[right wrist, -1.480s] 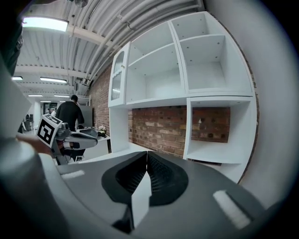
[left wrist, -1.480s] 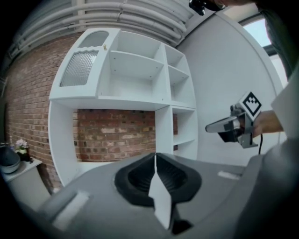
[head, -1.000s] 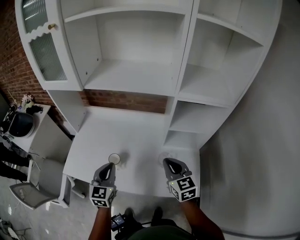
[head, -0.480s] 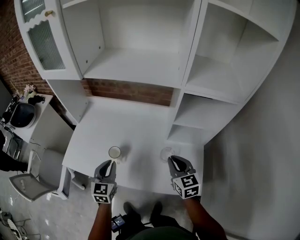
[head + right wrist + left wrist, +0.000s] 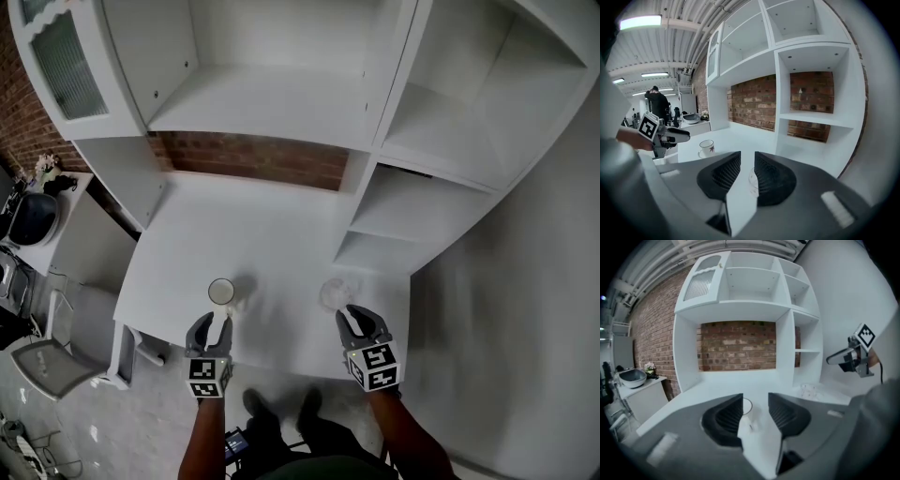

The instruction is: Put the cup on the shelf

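Head view — my left gripper (image 5: pixel 210 324) spread, jaws just opening, nothing between | white cup (image 5: pixel 221 292) on desk (image 5: pixel 281 234), just ahead | right gripper (image 5: pixel 352 318) likewise opening, empty — clear glass (image 5: pixel 333 293) just ahead

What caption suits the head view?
Left gripper and right gripper, jaws just opening, nothing between them, face a cup and a glass on the desk.

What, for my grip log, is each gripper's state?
Left gripper: open, jaws just opening, empty; white ceramic cup ahead.
Right gripper: open, just opening, empty; clear drinking glass ahead.
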The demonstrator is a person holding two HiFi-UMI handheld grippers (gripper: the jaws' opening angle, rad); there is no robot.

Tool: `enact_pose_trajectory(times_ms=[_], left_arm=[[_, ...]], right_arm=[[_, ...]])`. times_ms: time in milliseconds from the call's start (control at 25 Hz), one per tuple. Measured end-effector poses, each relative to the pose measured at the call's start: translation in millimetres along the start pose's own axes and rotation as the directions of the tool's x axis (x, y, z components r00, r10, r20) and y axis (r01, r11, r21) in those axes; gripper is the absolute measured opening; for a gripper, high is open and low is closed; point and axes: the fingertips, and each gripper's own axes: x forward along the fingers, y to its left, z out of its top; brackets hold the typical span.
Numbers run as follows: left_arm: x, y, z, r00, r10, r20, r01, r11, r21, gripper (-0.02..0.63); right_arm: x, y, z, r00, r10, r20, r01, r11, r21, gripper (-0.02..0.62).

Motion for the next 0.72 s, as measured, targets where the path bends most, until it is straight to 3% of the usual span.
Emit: enact_pose_trajectory(times_ms=[720], left_arm=[[47,1,-80,0.993,0.077,-0.09,-0.083,0.995,-0.064,0.285]], right_arm=[[45,-26,-90,0.992,-0.03,-0.123,0.036,0.998,0.044,0.193]])
